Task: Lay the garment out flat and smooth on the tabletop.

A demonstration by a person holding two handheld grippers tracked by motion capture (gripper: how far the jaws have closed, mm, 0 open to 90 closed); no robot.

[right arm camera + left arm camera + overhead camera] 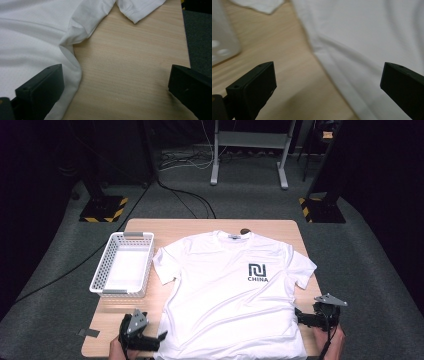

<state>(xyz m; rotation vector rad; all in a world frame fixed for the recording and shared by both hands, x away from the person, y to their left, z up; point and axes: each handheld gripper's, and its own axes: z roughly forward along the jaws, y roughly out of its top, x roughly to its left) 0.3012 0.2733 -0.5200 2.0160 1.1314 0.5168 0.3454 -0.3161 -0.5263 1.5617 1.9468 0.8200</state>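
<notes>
— Starting nearest us: both sets of tongs sit at the T-shirt's bottom corners, the left tongs at its near-left hem, the right tongs beside its right side seam. Both stand wide open, nothing between the jaws.

— And the T-shirt itself?

— Spread flat, front up, across the middle of the desk, collar at the far edge, hem hanging just over the near edge. What worries me is the grab. In the left gripper view the side of the T-shirt runs through the gap, with one jaw over bare wood. If it closes there, I judge it could pinch just the top layer, or drag a wrinkle inward.

— The right one?

— Riskier, I think. The right gripper view shows mostly bare desk between the jaws, with the T-shirt's bunched edge against one jaw only. Closing now may catch nothing, or just nip the fold.

— Anything the high view adds?

— Left of the T-shirt, a white perforated basket stands just beside the sleeve; a swinging sleeve could snag it. That view also gives the dark logo reading CHINA on the chest and a small dark object beyond the collar, too small to identify. The gripper views give cloth texture and wrinkles instead.
</notes>
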